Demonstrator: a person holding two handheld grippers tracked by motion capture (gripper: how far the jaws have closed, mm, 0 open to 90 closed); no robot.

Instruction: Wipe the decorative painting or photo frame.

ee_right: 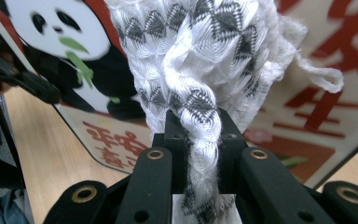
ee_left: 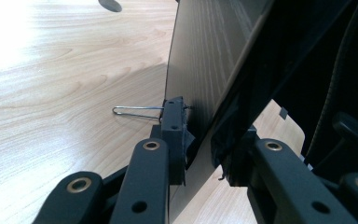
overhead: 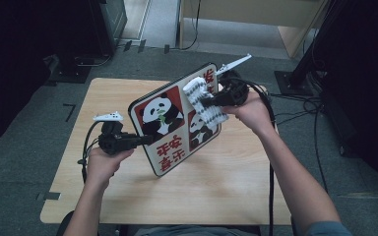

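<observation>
Nearest the person, the left gripper (overhead: 145,139) sits low at the near left of the wooden table (overhead: 236,187). Its jaws are pressed together on the near-left edge of a panda board (overhead: 177,123), which it holds tilted up off the tabletop. In the left gripper view the dark back of the board (ee_left: 205,60) rises between the jaws, and a thin wire clip (ee_left: 135,111) sticks out beside the left jaw.

The board's long axis runs from that near-left grip up toward the far right, with its printed face turned toward the person.

Farther off and higher, the right gripper (overhead: 207,102) pinches a bunched white-and-grey patterned cloth (overhead: 204,104), jaws drawn tight on it. In the right gripper view the cloth (ee_right: 200,70) bulges above the jaws directly in front of the board's face (ee_right: 307,93). It looks to lie against the upper right half of the board, though I cannot be sure it touches.

I would judge this to be wiping, so any stroke should follow the board's slope, down toward the left grip or up away from it.
</observation>
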